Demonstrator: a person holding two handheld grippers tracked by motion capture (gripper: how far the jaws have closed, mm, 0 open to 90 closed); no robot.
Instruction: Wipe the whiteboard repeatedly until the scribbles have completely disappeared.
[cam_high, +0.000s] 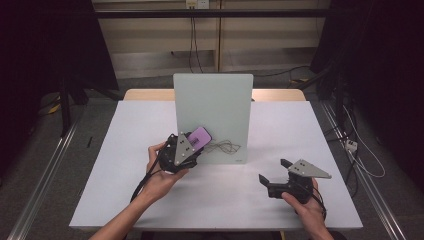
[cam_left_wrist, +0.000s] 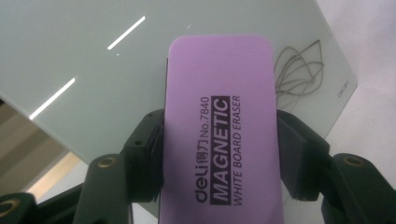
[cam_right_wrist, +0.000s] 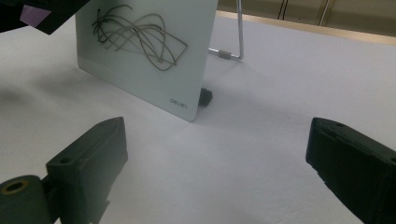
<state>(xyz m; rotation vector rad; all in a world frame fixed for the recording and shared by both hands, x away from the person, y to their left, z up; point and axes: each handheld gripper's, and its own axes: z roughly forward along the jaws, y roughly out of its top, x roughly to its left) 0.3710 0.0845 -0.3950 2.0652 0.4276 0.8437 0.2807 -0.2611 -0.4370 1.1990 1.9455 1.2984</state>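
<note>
— White cloth covers the surface (cam_high: 150, 195), and dark curtains close off both sides of the room. Why does the whiteboard (cam_high: 220, 95) stand upright at the middle?

— A wire leg props it from behind, so its face tilts toward the person and a flat tool can press against it. The grey scribble (cam_high: 225, 147) sits low on the board, toward five o'clock of its face.

— And the purple eraser (cam_left_wrist: 219, 130)?

— The left gripper (cam_high: 192, 145) has its fingers (cam_left_wrist: 144, 144) clamped on the eraser's two long sides, so the felt underside faces the board. It sits at about seven o'clock on the board, just beside the scribble at the marks' nine o'clock side. Whether the felt already touches the glass I cannot tell.

— So a wipe toward three o'clock looks likely?

— That is my reading; gripping it by the sides leaves the whole felt underside free to sweep.

— The right gripper (cam_high: 272, 172)?

— It rests low at four o'clock of the board, well apart from it, fingers (cam_right_wrist: 88, 154) spread wide with nothing between them; I judge it is simply kept clear of the sweep.
</note>
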